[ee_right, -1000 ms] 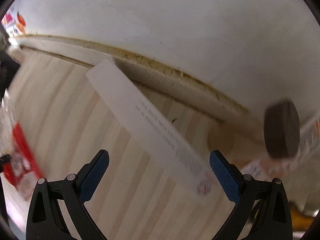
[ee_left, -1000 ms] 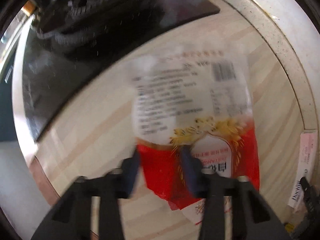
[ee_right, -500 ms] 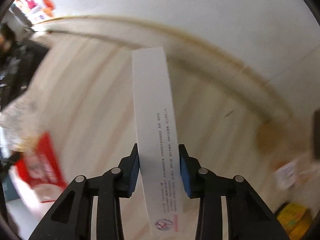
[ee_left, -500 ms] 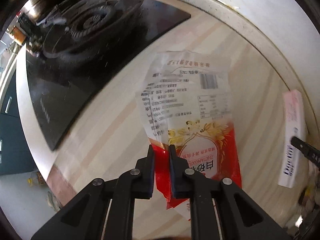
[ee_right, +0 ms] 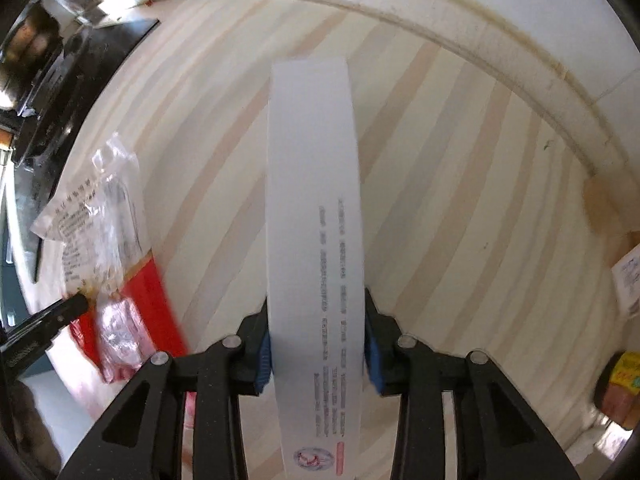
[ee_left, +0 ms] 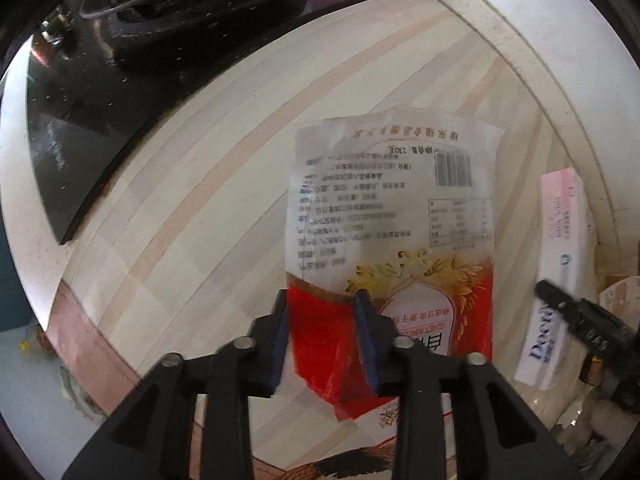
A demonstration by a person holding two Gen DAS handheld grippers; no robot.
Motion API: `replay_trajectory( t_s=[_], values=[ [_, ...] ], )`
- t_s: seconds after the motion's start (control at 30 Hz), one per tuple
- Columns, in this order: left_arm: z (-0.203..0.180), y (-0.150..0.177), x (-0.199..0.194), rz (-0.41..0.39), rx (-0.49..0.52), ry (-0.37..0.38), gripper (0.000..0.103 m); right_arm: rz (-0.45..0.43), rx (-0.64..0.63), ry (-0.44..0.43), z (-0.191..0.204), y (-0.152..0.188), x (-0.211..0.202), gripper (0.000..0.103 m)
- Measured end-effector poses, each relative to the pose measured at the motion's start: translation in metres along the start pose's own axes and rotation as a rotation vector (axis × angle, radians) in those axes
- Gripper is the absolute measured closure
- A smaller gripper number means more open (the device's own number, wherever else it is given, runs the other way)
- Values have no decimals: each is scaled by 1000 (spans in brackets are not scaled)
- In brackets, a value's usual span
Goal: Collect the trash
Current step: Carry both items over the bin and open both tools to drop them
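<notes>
A red and clear food packet [ee_left: 392, 240] lies on the striped wooden countertop [ee_left: 192, 216]. My left gripper [ee_left: 322, 312] has its jaws apart over the packet's red corner, open and not pinching it. The packet also shows at the left of the right wrist view [ee_right: 104, 248], with the left gripper's finger [ee_right: 44, 324] beside it. My right gripper [ee_right: 316, 340] is shut on a long white toothpaste box [ee_right: 312, 240] and holds it lengthwise. The box also shows in the left wrist view [ee_left: 556, 264].
A black glass gas stove [ee_left: 120, 60] lies at the far left. A white wall ledge [ee_right: 440, 8] runs along the back of the counter. Small boxes and jars [ee_right: 620, 384] stand at the right. The counter's front edge [ee_left: 84, 344] is at the lower left.
My left gripper was shut on the packet's red corner half a second ago and its jaws have now opened. My right gripper closed on the white box and still holds it.
</notes>
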State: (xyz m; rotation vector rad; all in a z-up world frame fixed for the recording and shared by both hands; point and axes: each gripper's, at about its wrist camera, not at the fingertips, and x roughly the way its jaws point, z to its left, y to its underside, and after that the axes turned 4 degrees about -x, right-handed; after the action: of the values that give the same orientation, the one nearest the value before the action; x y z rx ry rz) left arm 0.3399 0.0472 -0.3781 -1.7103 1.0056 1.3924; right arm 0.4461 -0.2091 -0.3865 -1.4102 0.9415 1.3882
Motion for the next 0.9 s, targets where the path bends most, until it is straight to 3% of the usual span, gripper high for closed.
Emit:
replay_trajectory(
  t_s=[0.03, 0.2, 0.43, 0.67, 0.8, 0.9],
  values=[
    [1, 0, -3, -6, 0, 12, 92, -2, 5, -16, 4, 5, 0, 67],
    [10, 3, -42, -96, 38, 3, 93, -54, 34, -52, 25, 16, -16, 67],
    [92, 10, -118, -252, 34, -12, 94, -149, 3, -154, 83, 24, -65, 67],
    [233, 37, -191, -356, -119, -90, 94, -160, -192, -361, 233, 51, -92, 67],
    [321, 67, -207, -359, -257, -150, 94, -113, -348, -453, 336, 88, -97, 67],
    [391, 94, -204, -330, -373, -205, 94, -52, -472, -490, 416, 115, -77, 67]
  ],
)
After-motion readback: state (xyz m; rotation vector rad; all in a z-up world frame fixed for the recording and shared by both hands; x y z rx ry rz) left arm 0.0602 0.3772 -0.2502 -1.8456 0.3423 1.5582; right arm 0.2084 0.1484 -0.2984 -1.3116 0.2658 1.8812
